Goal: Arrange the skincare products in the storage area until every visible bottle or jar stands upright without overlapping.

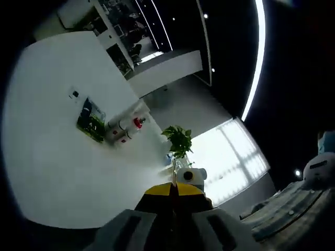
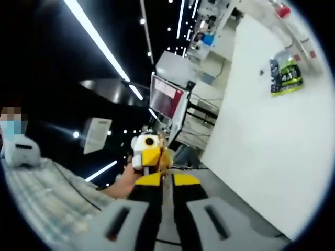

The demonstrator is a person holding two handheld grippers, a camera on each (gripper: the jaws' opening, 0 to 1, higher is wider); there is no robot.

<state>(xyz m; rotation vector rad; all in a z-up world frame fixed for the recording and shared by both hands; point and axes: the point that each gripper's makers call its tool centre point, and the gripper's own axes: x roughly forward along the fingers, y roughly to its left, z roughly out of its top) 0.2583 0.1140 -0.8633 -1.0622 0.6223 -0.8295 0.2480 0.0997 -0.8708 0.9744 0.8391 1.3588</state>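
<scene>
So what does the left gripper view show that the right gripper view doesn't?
Left gripper view: a green plant, a bright window and red-capped white canisters against the wall. Right gripper view: a red-and-white screen and a hand holding the left gripper. Both: the white wall with its green poster, a striped sleeve and ceiling light strips.

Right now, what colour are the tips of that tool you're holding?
Yellow over black, seen best in the right gripper view on the right tool.
</scene>
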